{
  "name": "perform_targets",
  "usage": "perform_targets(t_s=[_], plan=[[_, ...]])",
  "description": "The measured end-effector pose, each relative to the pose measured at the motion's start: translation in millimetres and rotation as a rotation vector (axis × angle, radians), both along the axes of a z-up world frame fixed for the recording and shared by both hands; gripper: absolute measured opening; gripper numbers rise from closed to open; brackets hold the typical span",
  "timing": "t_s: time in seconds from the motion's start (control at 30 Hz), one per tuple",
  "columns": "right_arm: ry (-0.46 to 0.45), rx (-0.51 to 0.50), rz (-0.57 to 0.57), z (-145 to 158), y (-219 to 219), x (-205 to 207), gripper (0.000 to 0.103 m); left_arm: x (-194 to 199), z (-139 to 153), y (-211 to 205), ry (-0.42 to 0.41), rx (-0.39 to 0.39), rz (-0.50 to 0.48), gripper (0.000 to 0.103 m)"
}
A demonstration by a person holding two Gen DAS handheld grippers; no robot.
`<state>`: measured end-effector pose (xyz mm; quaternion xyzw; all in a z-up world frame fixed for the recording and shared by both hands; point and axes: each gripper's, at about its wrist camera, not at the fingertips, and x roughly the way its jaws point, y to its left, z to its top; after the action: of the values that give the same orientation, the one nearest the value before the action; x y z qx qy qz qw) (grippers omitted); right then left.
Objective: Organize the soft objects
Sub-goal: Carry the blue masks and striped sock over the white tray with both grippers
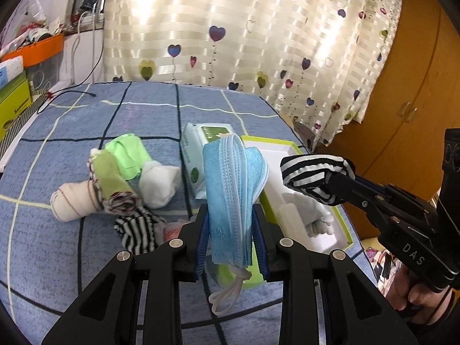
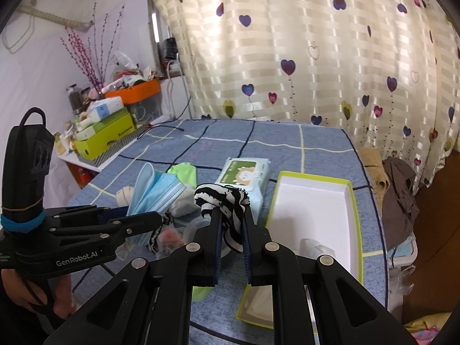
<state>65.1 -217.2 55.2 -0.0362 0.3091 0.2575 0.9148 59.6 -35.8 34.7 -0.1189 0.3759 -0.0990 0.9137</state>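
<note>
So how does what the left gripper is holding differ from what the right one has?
The left gripper is shut on a blue face mask, folded flat and pleated, with white ear loops dangling below; the right gripper is shut on a black-and-white striped sock, bunched into a lump. The mask is plain pale blue, the sock boldly striped. Both are held up off the blue bedspread, near the open green-edged box.

A: Where is there room?
B: The far cloth point(image 2: 276, 138) lies bare, and most of the box point(image 2: 313, 201) too.
A: What blocks?
B: The sock pile point(image 1: 115, 178) left, the wipes pack point(image 2: 247, 178) in the middle.
</note>
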Motion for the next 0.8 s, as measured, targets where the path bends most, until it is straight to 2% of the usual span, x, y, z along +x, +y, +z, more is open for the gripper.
perform_targets(t_s=[0.43, 0.8], plan=[[-0.004, 0.03, -0.065, -2, -41, 1, 0.012, 9, 11, -36, -0.015, 0.022, -0.059, 0.03], [0.011, 0.048, -0.151, -10, -83, 16, 0.012, 33, 13, -65, -0.008, 0.028, -0.104, 0.03]])
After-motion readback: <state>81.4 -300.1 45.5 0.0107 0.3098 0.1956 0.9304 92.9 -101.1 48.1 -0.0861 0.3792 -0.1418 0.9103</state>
